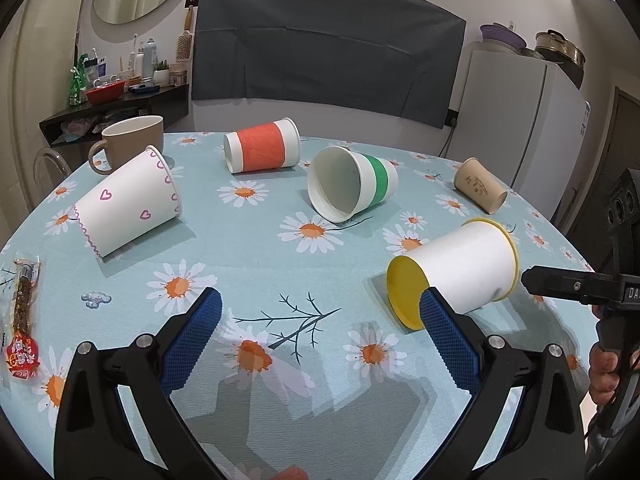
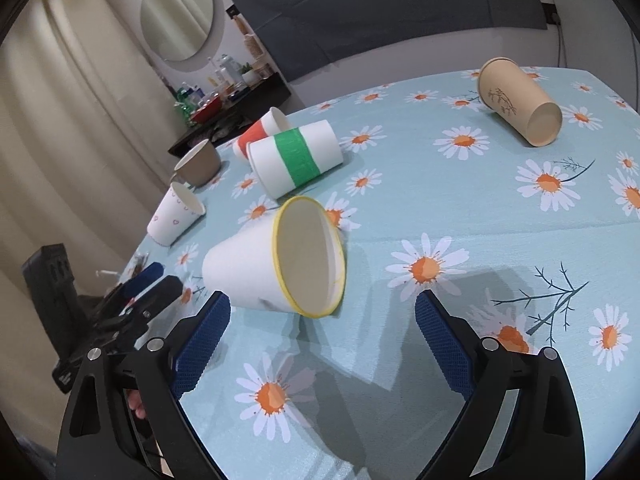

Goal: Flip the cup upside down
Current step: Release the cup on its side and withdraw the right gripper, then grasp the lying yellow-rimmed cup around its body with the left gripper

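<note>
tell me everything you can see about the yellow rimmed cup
The yellow rimmed cup is a white paper cup, tapered, with a thin yellow lip and a yellow base. It lies on its side on the daisy tablecloth, empty, its cream inside bare. Its mouth faces the right gripper, its base the left gripper. Both grippers are open and neither visibly grips it; the right one's fingertip sits close by the lip.

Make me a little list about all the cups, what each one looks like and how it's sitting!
yellow-rimmed cup: on its side, nearest both grippers
green-band cup: on its side
orange-band cup: on its side
heart cup: on its side
tan paper cup: on its side
brown mug: upright
left gripper: jaws open, empty
right gripper: jaws open, empty
</note>
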